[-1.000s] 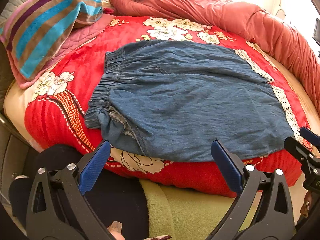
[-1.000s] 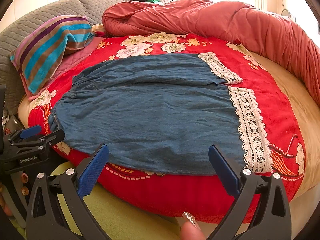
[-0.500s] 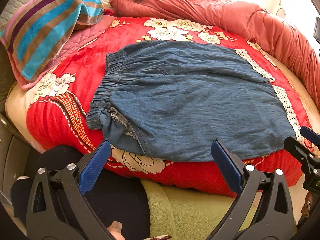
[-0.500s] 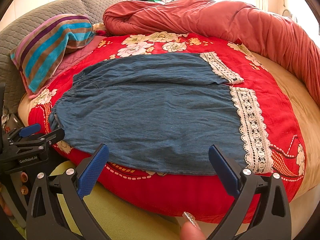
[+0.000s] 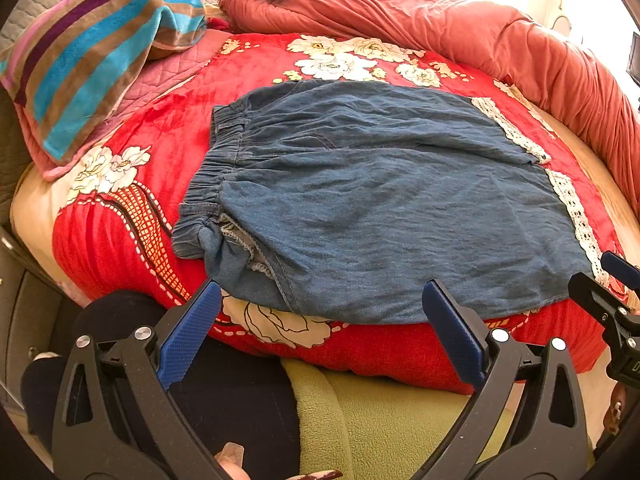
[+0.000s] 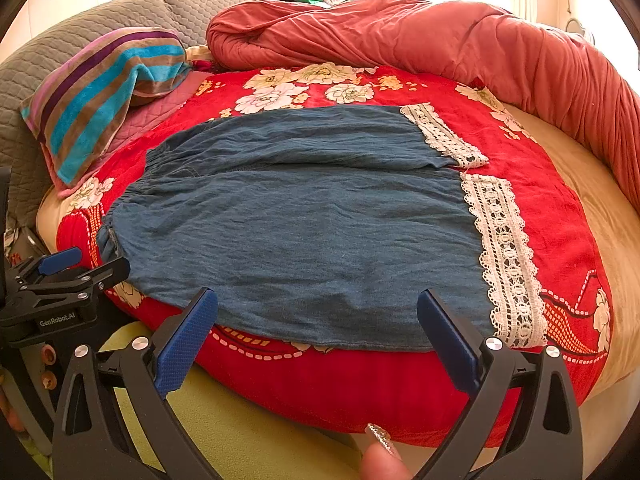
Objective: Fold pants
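Blue denim pants [image 5: 372,196] [image 6: 304,220] lie flat on the red floral blanket, elastic waistband to the left and white lace hems [image 6: 500,248] to the right. My left gripper [image 5: 320,304] hovers open at the near edge, close to the waistband corner, holding nothing. Open too, my right gripper [image 6: 318,312] hangs over the near edge toward the hem end, its blue pads wide apart with only the pants' edge seen between them. Each gripper shows at the side of the other's view.
A red floral blanket [image 6: 560,208] covers the round bed. A striped pillow [image 5: 92,64] lies at the back left, and a rolled salmon duvet [image 6: 440,40] curves along the back and right. A green fleece [image 5: 380,412] and a dark trouser leg [image 5: 224,392] are below the near edge.
Both views have shifted very slightly; the pants and both open grippers look almost unchanged.
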`<state>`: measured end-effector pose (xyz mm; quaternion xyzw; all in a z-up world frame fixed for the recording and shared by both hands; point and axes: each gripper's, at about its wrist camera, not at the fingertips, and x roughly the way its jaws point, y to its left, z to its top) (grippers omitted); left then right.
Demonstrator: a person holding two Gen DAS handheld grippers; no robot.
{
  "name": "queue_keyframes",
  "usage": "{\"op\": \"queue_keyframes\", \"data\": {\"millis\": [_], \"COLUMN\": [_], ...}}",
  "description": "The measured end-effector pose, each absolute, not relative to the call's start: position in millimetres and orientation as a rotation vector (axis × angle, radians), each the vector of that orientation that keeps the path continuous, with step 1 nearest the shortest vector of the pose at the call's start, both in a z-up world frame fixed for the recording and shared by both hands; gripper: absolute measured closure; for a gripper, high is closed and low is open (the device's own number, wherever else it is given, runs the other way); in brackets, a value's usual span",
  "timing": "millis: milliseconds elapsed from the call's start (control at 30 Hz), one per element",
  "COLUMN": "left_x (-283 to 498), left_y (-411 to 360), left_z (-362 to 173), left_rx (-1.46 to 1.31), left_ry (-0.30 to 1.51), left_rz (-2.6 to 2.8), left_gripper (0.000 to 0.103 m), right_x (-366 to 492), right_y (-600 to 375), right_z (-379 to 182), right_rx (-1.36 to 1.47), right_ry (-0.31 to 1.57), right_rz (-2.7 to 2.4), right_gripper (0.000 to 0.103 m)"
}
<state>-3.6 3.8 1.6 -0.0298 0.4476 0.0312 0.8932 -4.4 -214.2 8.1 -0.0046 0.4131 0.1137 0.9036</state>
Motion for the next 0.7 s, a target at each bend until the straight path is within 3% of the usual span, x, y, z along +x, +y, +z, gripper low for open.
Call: {"op": "queue_keyframes", "data": {"millis": [700], "left_x": [21], "left_y": [18], "left_z": [-1], "left_rx": [-0.086], "left_ry": [0.952], "left_rz": [0.053], "left_gripper": [0.008], "right_x": [23], "right_y": [-198], "right_z": [14], "right_rx": [-0.018], "right_ry": [0.838], "right_rz": [0.287], "right_gripper": [0.004]}}
